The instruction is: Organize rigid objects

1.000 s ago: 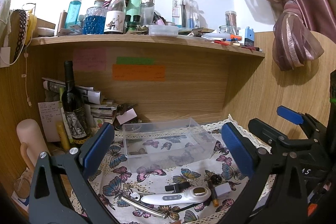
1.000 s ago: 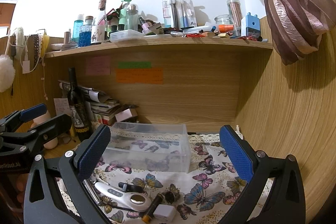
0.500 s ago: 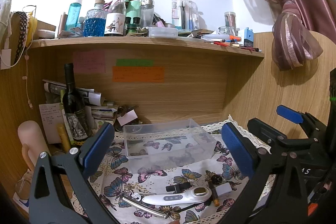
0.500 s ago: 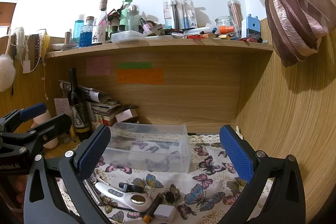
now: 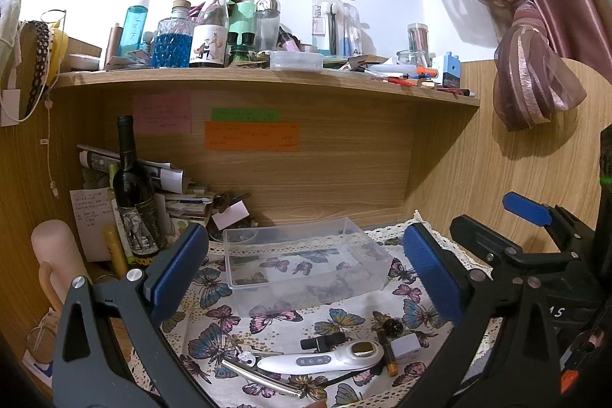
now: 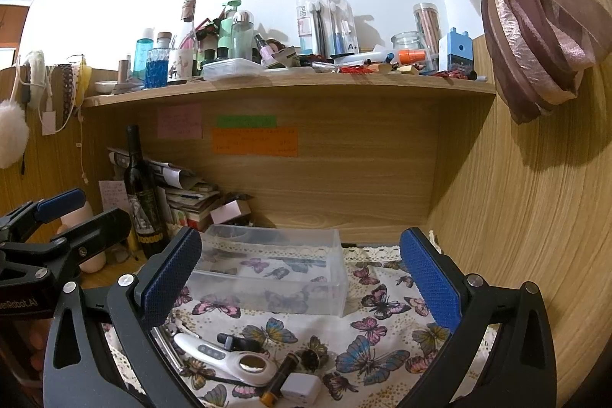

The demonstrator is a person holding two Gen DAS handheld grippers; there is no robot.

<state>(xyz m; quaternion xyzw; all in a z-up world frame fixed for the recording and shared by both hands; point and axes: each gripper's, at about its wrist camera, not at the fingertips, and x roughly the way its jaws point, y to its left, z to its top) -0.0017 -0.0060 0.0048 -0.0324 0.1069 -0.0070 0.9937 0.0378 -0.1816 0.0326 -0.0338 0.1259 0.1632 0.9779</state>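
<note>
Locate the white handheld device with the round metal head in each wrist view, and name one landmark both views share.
Left wrist: white handheld device lies at bottom centre, on the butterfly cloth, head pointing right.
Right wrist: it lies at bottom left of centre, beside the gripper's left finger.
Shared landmark: the clear plastic box just behind it.

Home desk nook, toiletry-cluttered shelf

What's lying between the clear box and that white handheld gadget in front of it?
Only bare butterfly cloth between box and gadget, clearest in the right wrist view.
</note>
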